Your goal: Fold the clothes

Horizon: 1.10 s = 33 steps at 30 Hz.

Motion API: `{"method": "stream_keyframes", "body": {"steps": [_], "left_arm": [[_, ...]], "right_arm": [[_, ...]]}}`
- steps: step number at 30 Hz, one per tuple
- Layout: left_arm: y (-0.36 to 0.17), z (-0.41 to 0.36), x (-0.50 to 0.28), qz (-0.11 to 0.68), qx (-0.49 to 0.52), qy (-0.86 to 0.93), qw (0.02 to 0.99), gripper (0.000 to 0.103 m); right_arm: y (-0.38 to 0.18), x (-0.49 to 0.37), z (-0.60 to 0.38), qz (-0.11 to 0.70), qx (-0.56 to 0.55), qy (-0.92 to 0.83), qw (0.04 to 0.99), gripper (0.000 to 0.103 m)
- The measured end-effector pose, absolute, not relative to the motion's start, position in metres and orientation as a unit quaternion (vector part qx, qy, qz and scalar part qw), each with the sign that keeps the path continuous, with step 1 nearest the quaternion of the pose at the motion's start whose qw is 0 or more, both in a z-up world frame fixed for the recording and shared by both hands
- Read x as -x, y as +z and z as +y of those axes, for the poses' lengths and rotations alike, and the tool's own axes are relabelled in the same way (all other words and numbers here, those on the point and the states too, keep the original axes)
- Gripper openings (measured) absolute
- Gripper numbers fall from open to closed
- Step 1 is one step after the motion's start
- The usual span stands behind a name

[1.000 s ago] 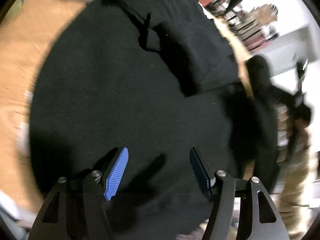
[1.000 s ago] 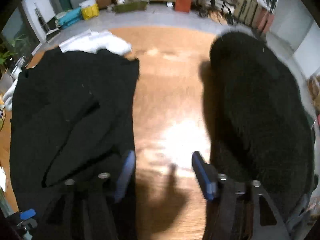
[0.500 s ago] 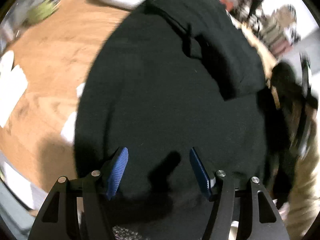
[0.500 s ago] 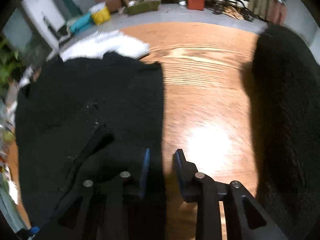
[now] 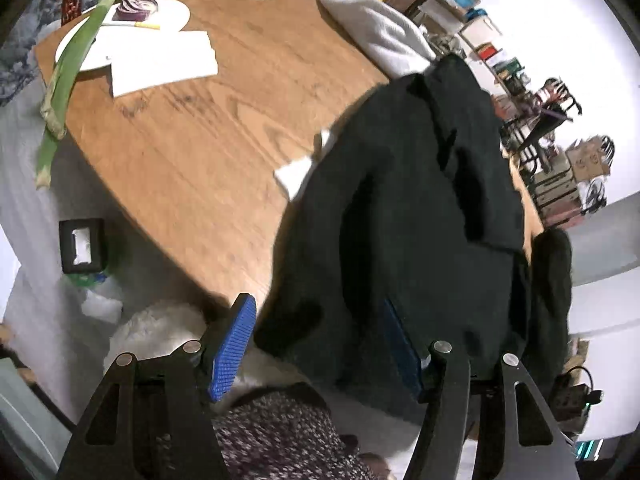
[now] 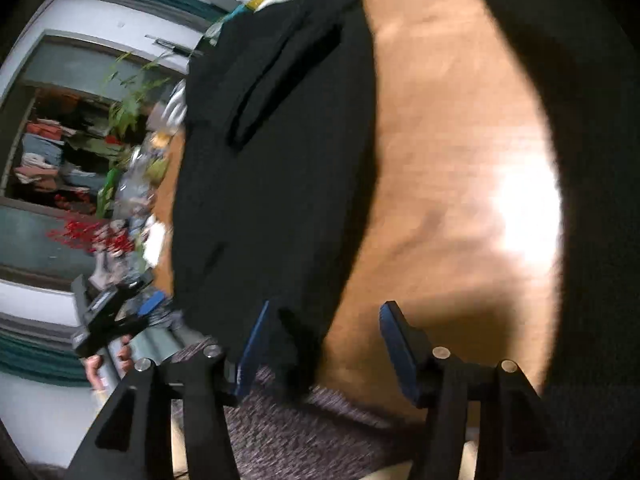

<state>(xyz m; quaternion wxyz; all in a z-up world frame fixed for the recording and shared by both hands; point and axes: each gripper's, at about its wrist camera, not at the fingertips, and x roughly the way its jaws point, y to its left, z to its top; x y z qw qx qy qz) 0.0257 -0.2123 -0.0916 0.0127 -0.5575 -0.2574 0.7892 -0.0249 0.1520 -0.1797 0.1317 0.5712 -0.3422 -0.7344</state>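
In the left wrist view, the left gripper [image 5: 316, 344] stands wide apart at the near edge of the wooden table [image 5: 208, 148], gripping nothing; the black garment [image 5: 408, 220] lies spread there, its hem draped over the edge between the fingers. A white towel [image 5: 380, 36] lies beyond.

In the right wrist view, the right gripper [image 6: 324, 348] is likewise wide, empty, the garment's corner by its left finger.
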Motion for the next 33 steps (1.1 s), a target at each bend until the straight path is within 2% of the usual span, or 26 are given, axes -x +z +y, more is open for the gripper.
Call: {"method": "stream_keyframes", "body": {"steps": [9,12,14,15,17,19,21,22,23,26,27,30,33], "left_arm": [[-0.123,-0.208,-0.027,-0.277,0.588,0.76,-0.017,0.065],[-0.128,-0.206,-0.025,-0.277,0.59,0.758,-0.03,0.051],[-0.129,-0.206,-0.026,-0.276,0.586,0.761,-0.034,0.048],[-0.129,-0.206,-0.028,-0.279,0.582,0.763,-0.034,0.045],[-0.128,-0.207,-0.032,-0.286,0.577,0.764,-0.031,0.04],[-0.125,-0.206,-0.036,-0.283,0.573,0.769,-0.03,0.028],[-0.123,-0.206,-0.04,-0.285,0.564,0.774,-0.026,0.021],[-0.121,-0.206,-0.041,-0.287,0.56,0.777,-0.025,0.02],[-0.12,-0.206,-0.043,-0.288,0.556,0.78,-0.023,0.019],[-0.116,-0.211,-0.047,-0.309,0.535,0.787,-0.002,0.016],[-0.116,-0.212,-0.048,-0.314,0.529,0.789,0.005,0.011],[-0.117,-0.218,-0.047,-0.331,0.518,0.788,0.03,0.006],[-0.107,-0.217,-0.047,-0.33,0.505,0.796,0.041,0.004]], "right_arm": [[-0.184,0.026,0.102,-0.299,-0.605,-0.725,0.134,0.062],[-0.182,0.028,0.096,-0.278,-0.611,-0.732,0.117,0.06],[-0.178,0.028,0.096,-0.263,-0.613,-0.736,0.114,0.061],[-0.176,0.027,0.096,-0.253,-0.614,-0.739,0.112,0.061],[-0.173,0.027,0.085,-0.226,-0.613,-0.749,0.11,0.07],[-0.17,0.028,0.074,-0.208,-0.609,-0.757,0.111,0.072],[-0.17,0.029,0.066,-0.204,-0.606,-0.76,0.119,0.072],[-0.17,0.03,0.064,-0.202,-0.604,-0.761,0.121,0.069],[-0.171,0.031,0.063,-0.209,-0.602,-0.761,0.123,0.051],[-0.183,0.034,0.071,-0.269,-0.6,-0.741,0.139,0.016],[-0.186,0.034,0.072,-0.276,-0.599,-0.738,0.14,0.012],[-0.188,0.03,0.076,-0.282,-0.598,-0.737,0.141,0.011],[-0.177,0.025,0.077,-0.27,-0.589,-0.748,0.145,0.01]]}}
